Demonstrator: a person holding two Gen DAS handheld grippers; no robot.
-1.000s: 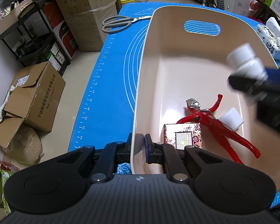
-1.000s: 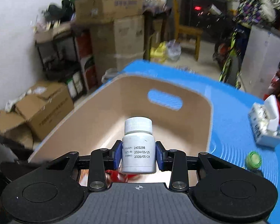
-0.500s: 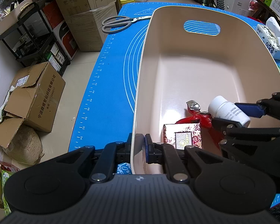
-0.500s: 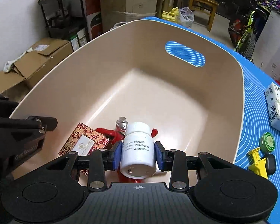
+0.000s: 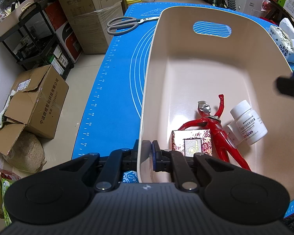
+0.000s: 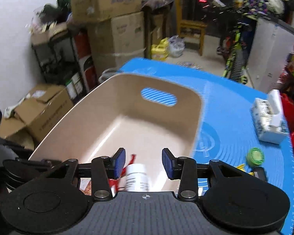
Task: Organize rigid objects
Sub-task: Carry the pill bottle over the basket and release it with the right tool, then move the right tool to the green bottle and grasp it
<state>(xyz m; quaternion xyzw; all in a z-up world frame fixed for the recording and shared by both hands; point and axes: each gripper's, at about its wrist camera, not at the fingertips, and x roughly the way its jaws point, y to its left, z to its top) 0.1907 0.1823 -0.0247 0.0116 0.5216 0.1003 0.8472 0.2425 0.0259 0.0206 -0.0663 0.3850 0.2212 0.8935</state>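
A: Where is the bottle (image 5: 249, 122) sitting?

B: It is lying on its side in the tub (image 5: 186, 39), cap toward the far wall, leaning on the red toy figure (image 5: 211, 125) beside the patterned box (image 5: 192, 142).

A: And the fingers?

B: The right gripper (image 6: 143, 161) is hanging above it, fingers opening with nothing pressed between them. The left gripper (image 5: 146, 152) is clamping the tub's near wall.

A: What is next?

B: Probably the green disc (image 6: 255, 156) on the bench (image 6: 229, 105), lying to the right gripper's right, so that hand is nearer.
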